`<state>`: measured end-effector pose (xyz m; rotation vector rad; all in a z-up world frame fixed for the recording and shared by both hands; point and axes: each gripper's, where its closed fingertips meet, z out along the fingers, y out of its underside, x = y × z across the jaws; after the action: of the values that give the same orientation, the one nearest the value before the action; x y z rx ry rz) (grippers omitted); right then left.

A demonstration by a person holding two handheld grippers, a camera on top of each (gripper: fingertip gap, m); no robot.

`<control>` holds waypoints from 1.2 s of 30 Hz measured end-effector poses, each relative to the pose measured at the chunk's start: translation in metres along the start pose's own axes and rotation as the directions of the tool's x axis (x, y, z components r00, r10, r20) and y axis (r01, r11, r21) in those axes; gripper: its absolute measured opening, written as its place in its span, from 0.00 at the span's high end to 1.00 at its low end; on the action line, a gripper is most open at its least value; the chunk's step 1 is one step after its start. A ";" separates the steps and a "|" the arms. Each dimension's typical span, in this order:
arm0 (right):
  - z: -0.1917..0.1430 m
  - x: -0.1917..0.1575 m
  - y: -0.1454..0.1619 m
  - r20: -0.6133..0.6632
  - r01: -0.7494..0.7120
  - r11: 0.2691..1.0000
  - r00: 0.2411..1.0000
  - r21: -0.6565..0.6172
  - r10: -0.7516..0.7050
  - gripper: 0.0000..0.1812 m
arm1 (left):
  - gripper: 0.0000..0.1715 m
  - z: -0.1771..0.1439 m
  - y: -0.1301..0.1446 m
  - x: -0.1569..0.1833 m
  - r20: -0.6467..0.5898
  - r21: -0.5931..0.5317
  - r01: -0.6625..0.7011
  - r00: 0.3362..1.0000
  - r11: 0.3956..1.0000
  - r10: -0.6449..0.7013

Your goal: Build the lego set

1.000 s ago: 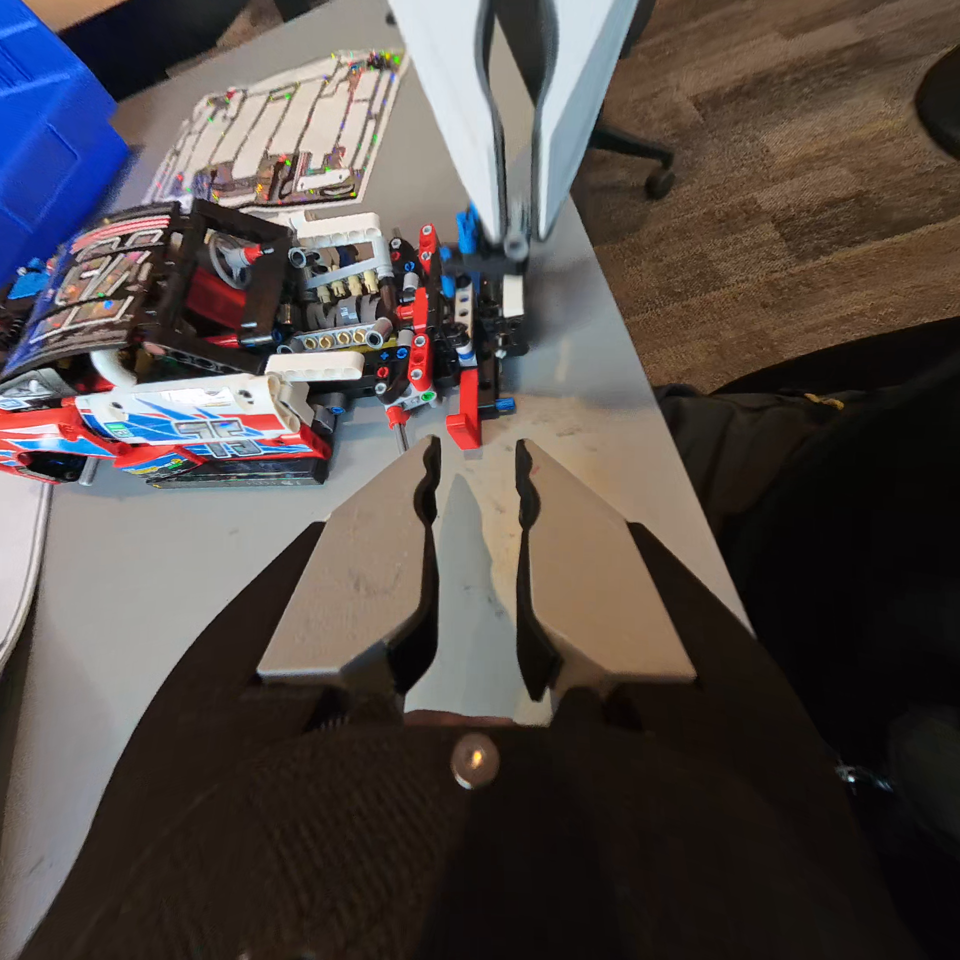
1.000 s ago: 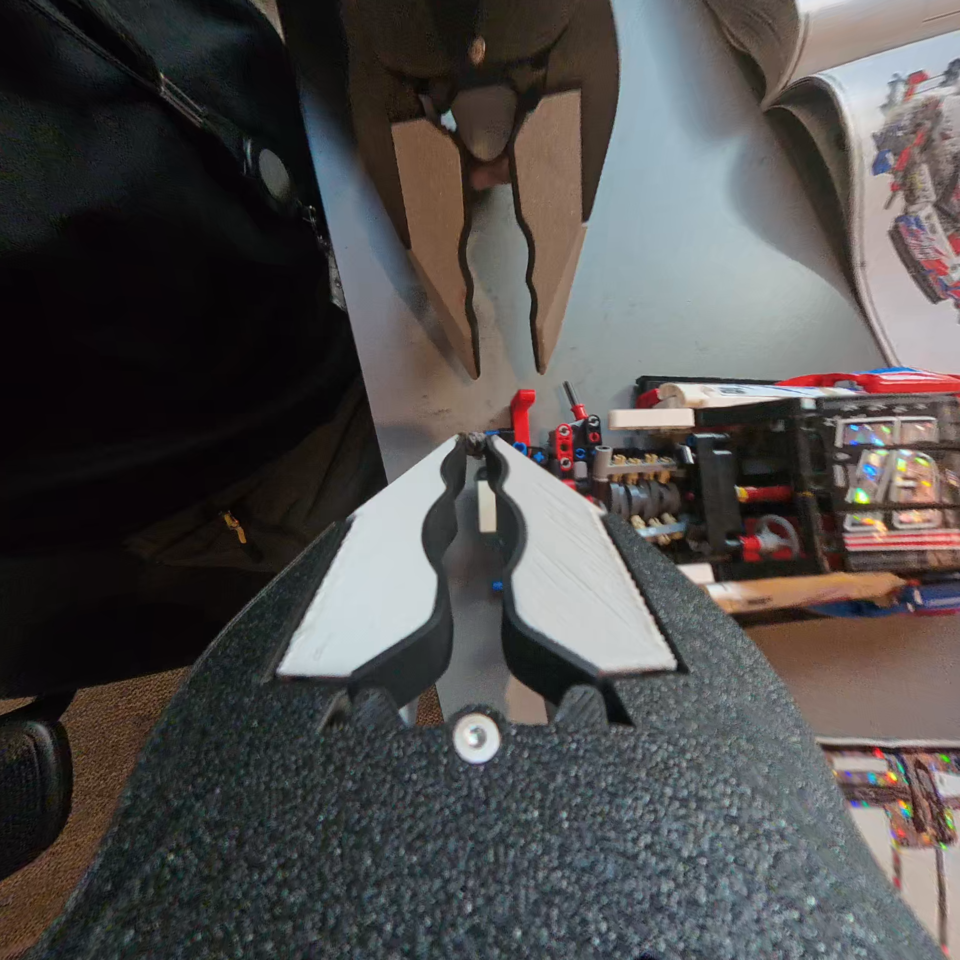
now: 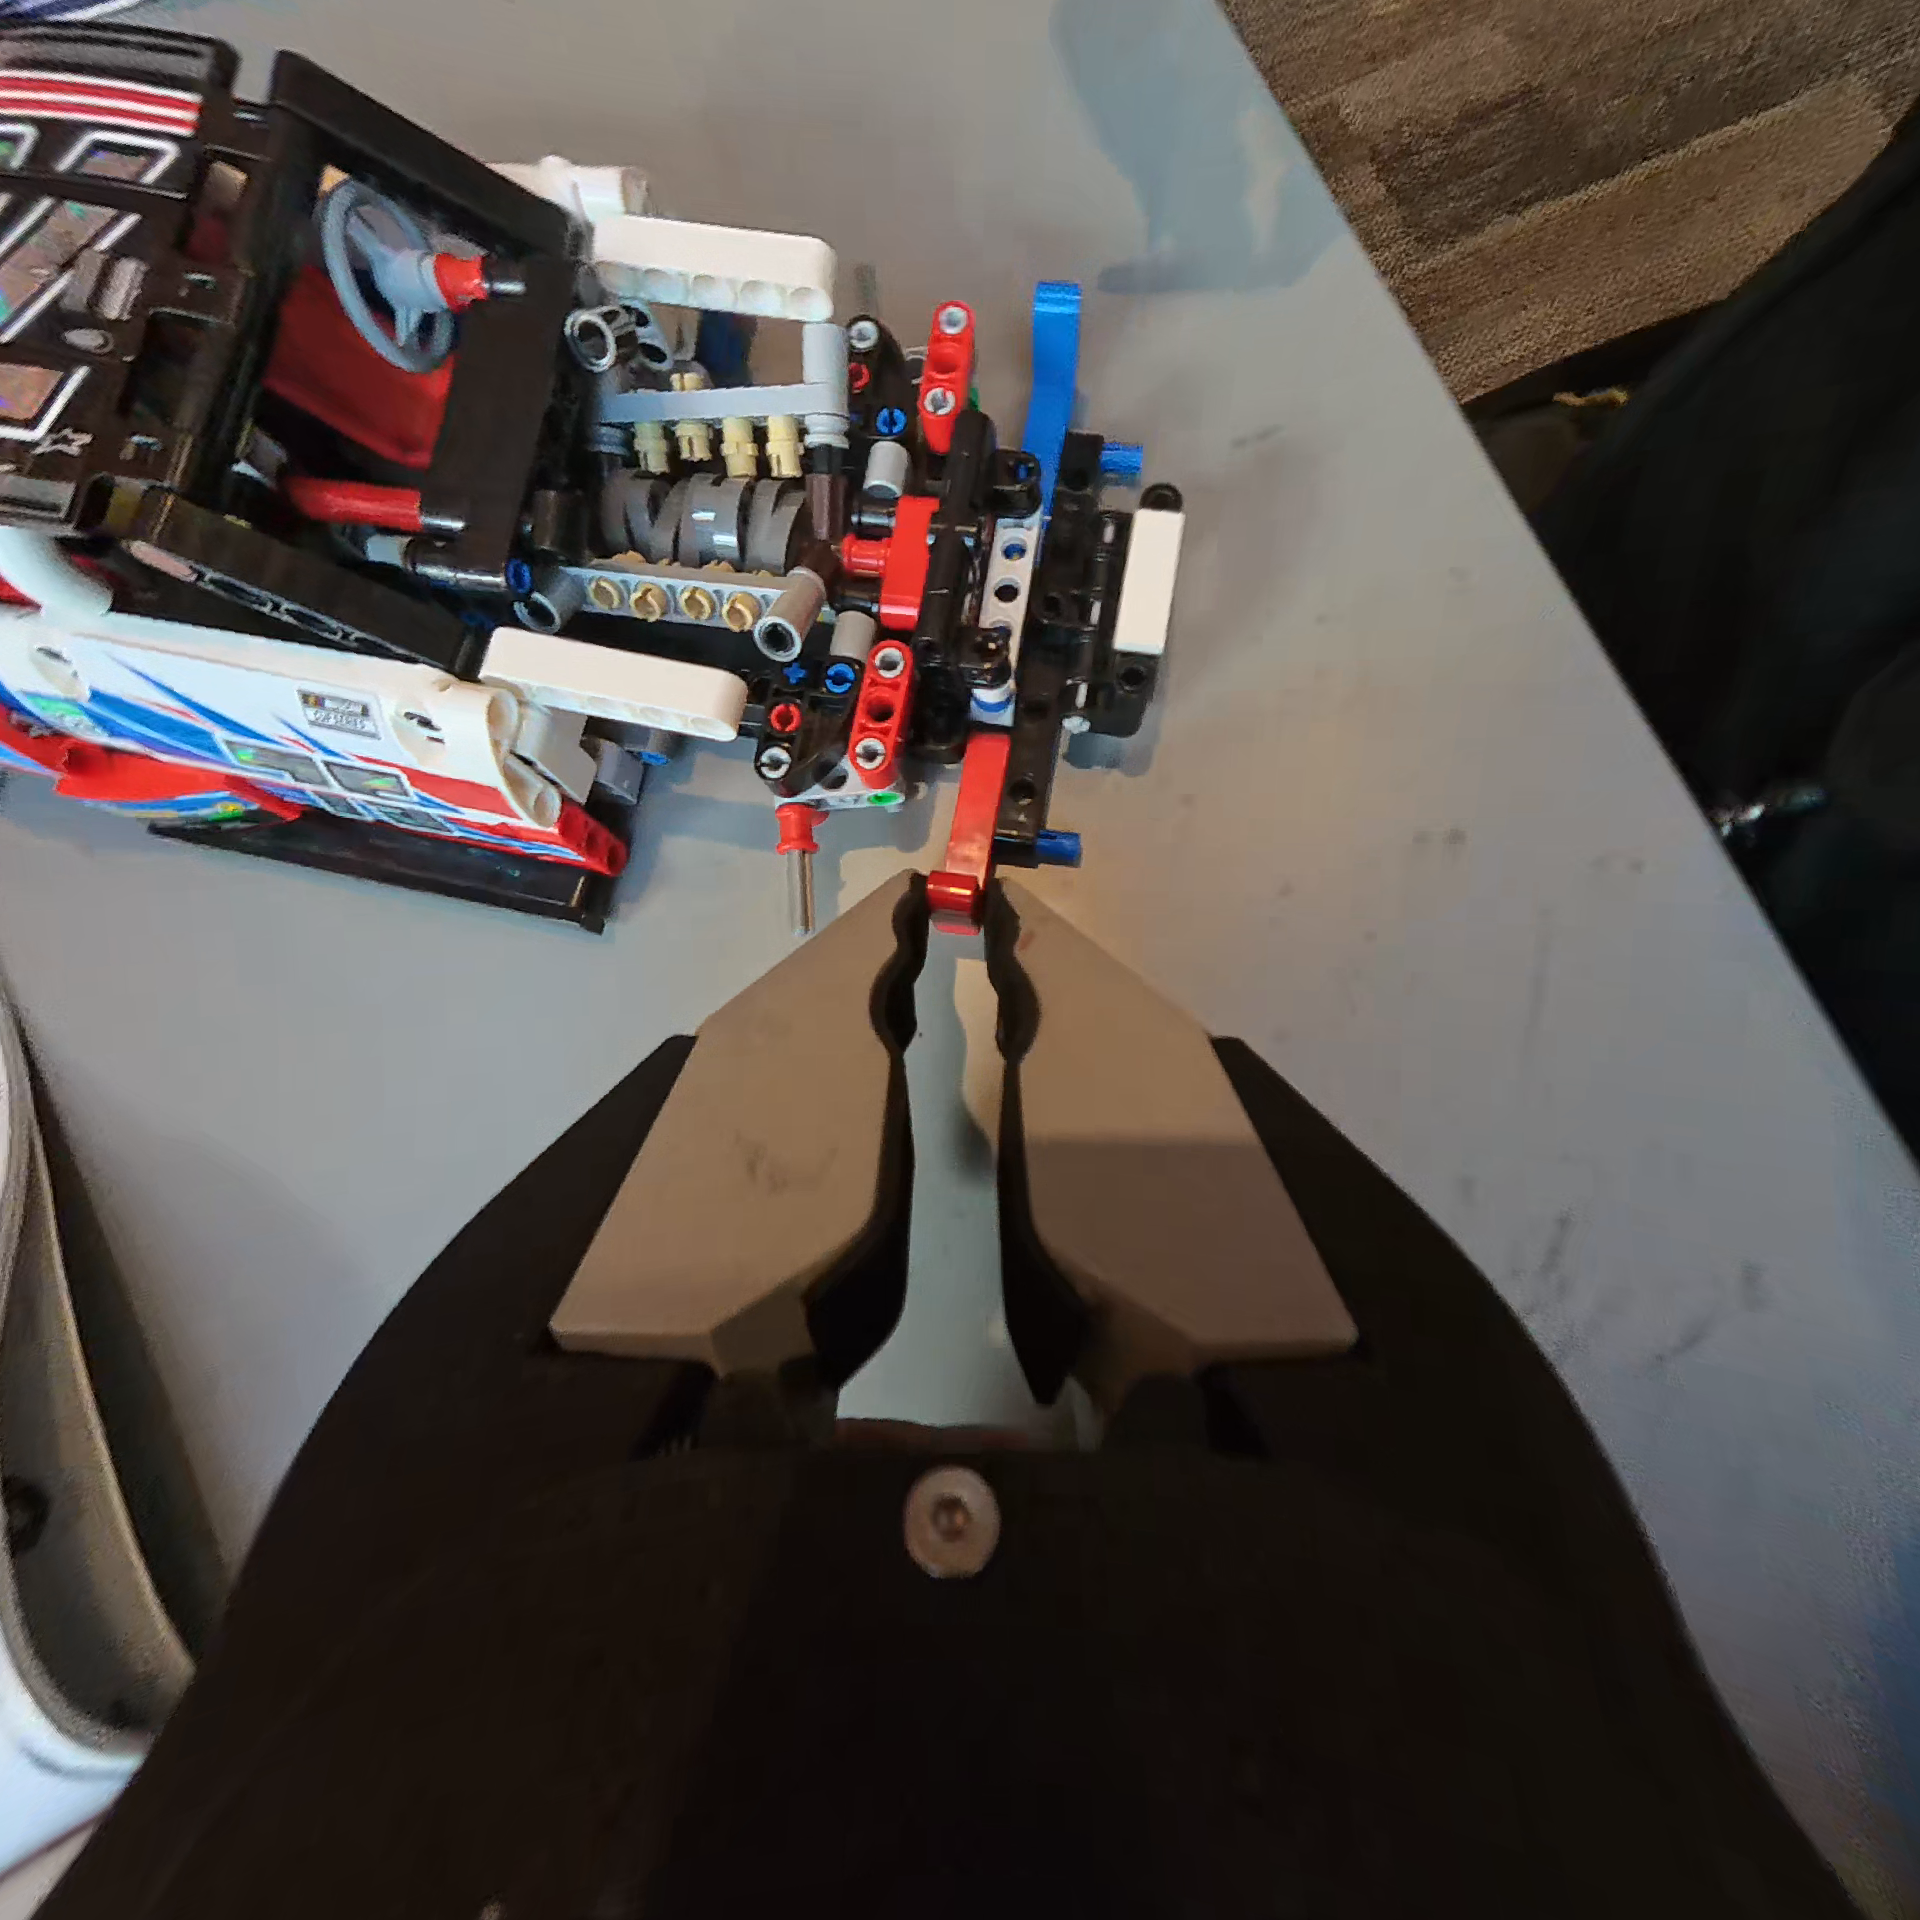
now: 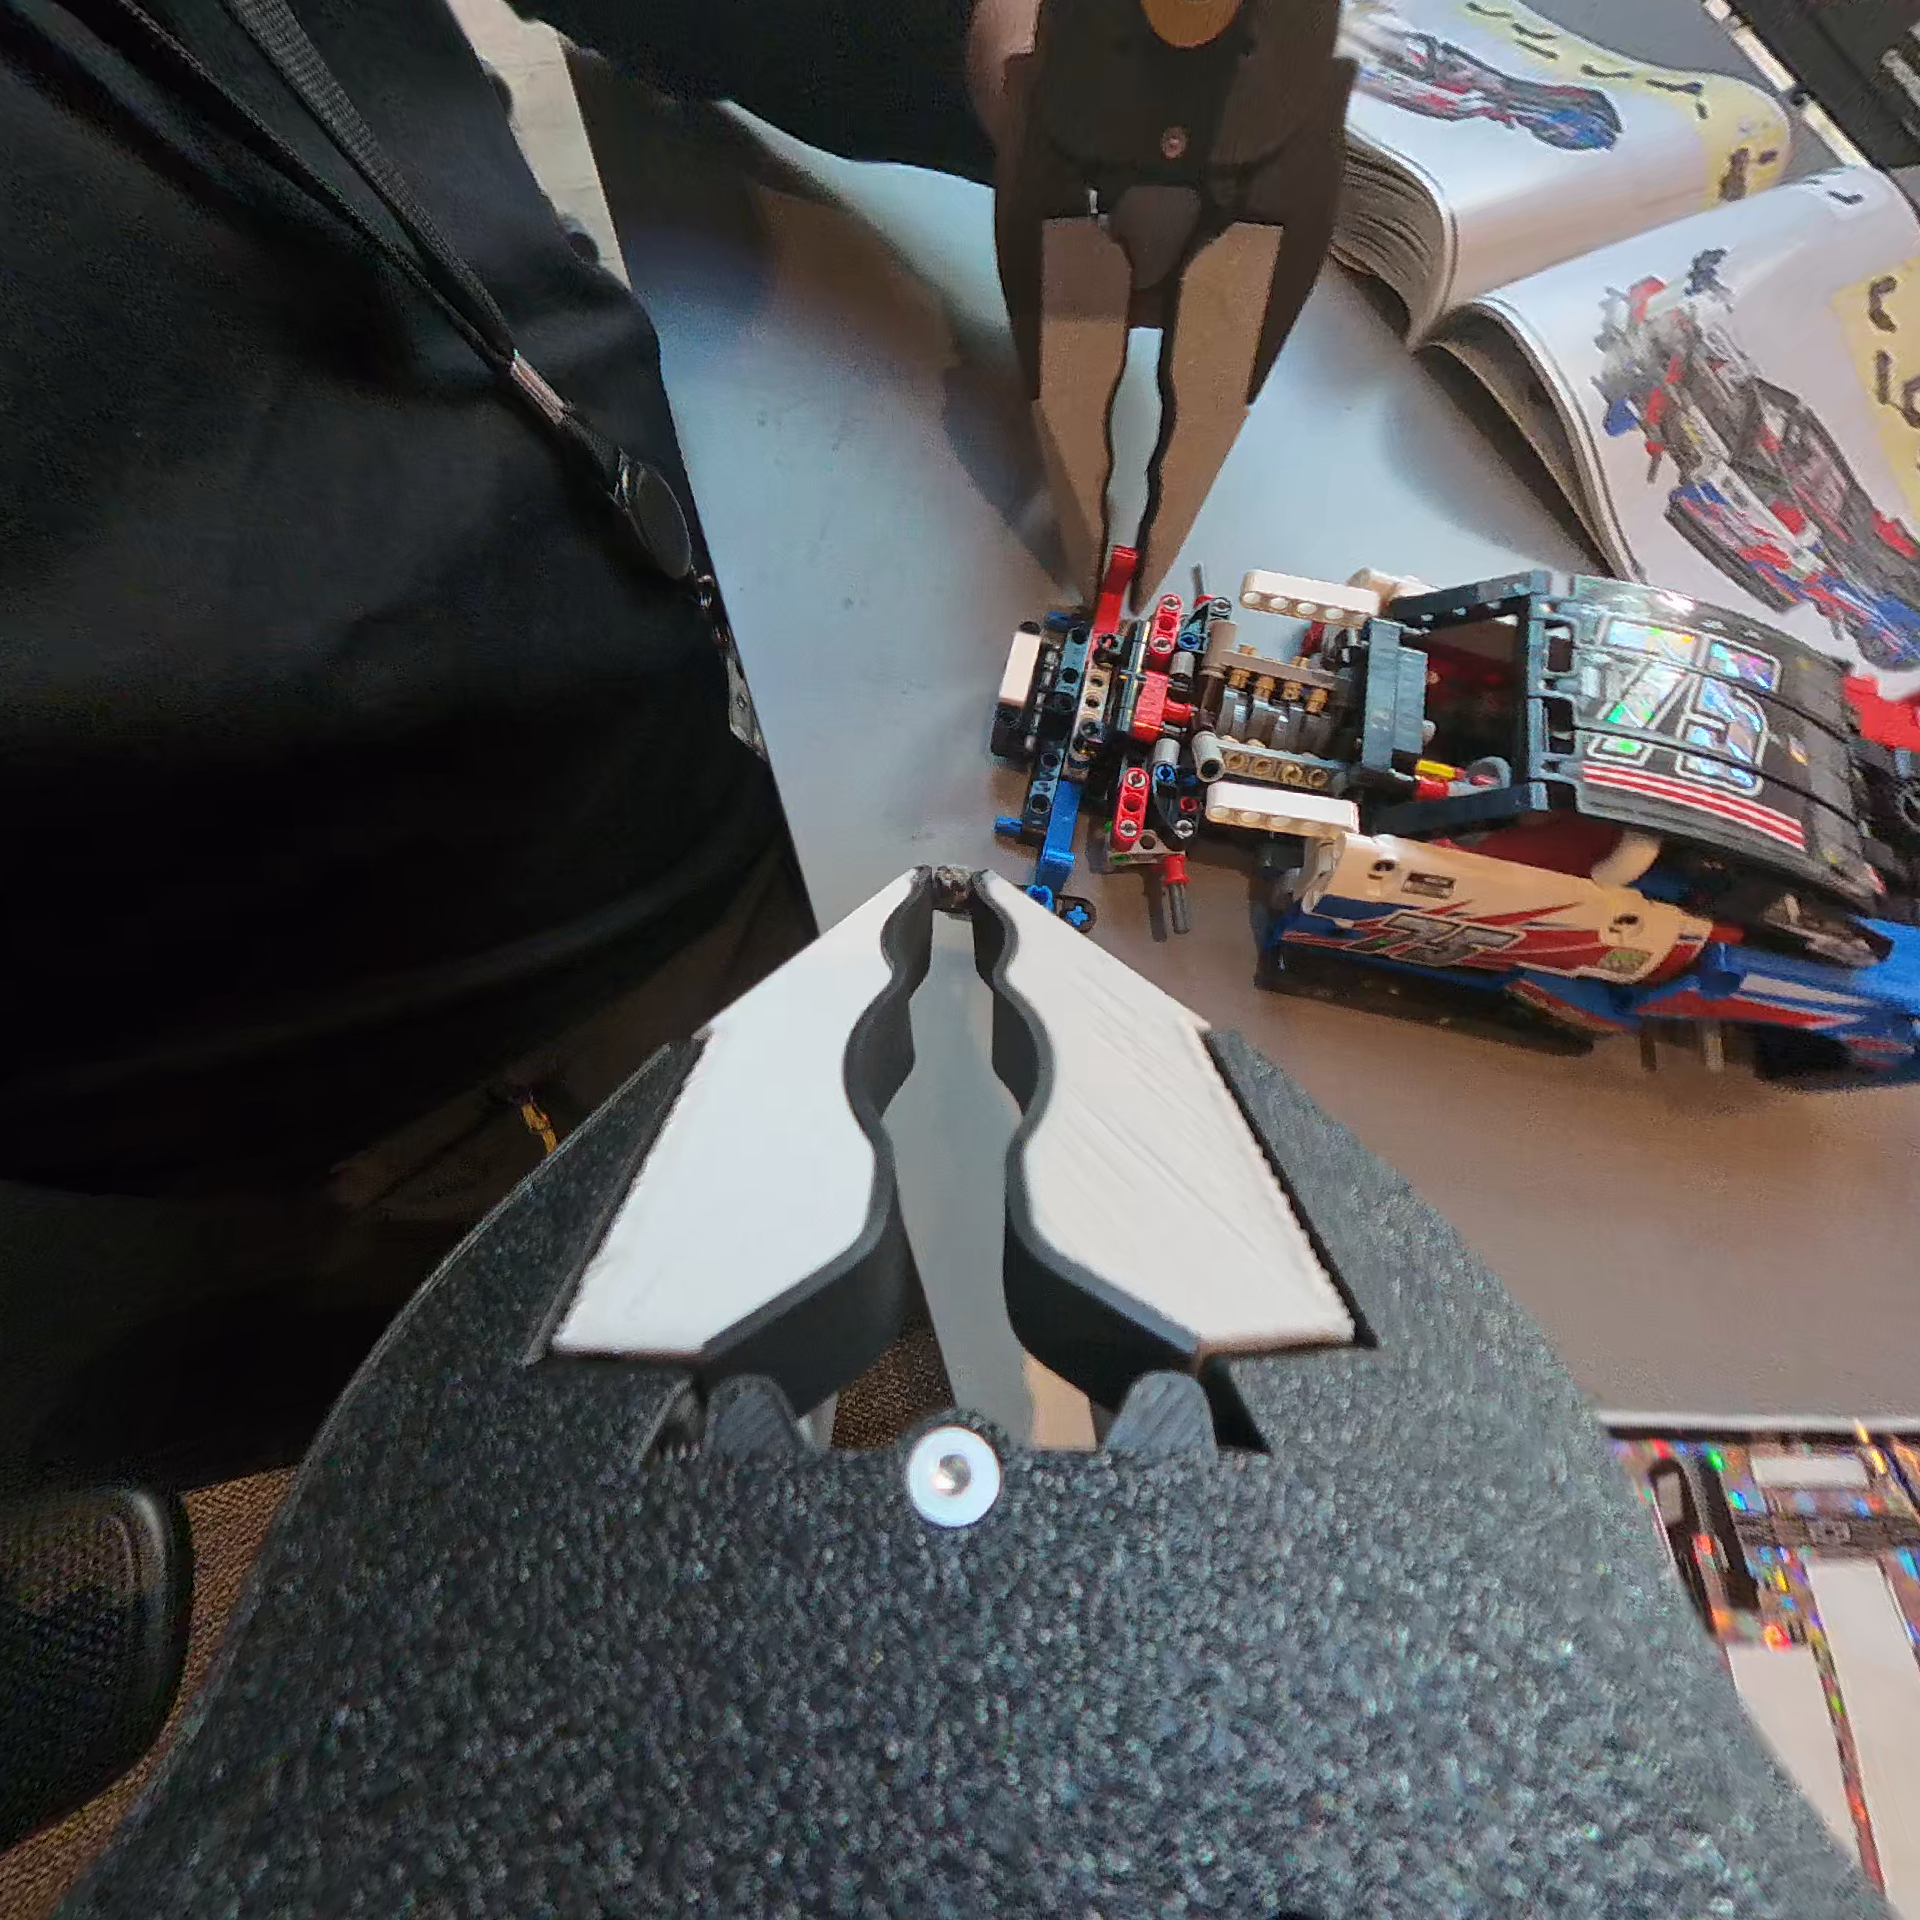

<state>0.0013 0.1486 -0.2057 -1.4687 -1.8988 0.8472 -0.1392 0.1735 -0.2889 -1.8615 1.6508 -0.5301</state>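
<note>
On the grey table (image 3: 1351, 935): your half-built lego car (image 3: 436, 540) lies on its side near the edge, open chassis end toward you.
Left gripper (image 3: 954, 902): a second ago it hung back from the car with its fingers apart; now it's up against the chassis and pinched onto the red lever piece (image 3: 977, 810) sticking out of the frame.
Right gripper (image 4: 948, 891): it was down on the chassis by the blue beam (image 3: 1051, 384) before; now you've pulled it back off the car, tips clamped on a small dark grey piece (image 4: 948, 889), too small to tell what kind.
Gap: the blue beam sits just beside the right tips, not touching.
Around: open instruction booklet (image 4: 1662, 343) behind the car, shiny sticker sheet (image 4: 1787, 1538) at the near right.
In the way: your dark jacket (image 4: 312, 623) crowds the table edge, close to both tools.
</note>
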 end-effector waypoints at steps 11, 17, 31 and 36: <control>0.049 -0.001 -0.032 0.108 0.026 1.000 0.994 -0.008 -0.025 0.96 | 0.93 -0.045 0.041 -0.037 0.308 -0.097 0.179 0.941 0.979 -0.141; 0.057 0.014 -0.048 0.107 0.002 1.000 0.994 0.013 -0.003 0.96 | 0.89 -0.083 0.017 -0.033 0.497 0.118 0.341 0.793 0.933 -0.353; 0.051 0.041 -0.095 0.102 -0.208 0.963 0.976 0.170 0.193 0.96 | 0.81 -0.061 -0.010 0.026 0.590 0.169 0.105 0.786 0.980 -0.186; 0.056 0.048 -0.098 0.092 -0.244 0.961 0.968 0.134 0.233 0.97 | 0.80 -0.052 0.004 0.029 0.574 0.142 0.142 0.794 0.980 -0.198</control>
<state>-0.1117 0.1698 -0.1614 -1.6162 -1.6940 1.1413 -0.1714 0.1363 -0.2546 -1.8640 1.0330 -0.0681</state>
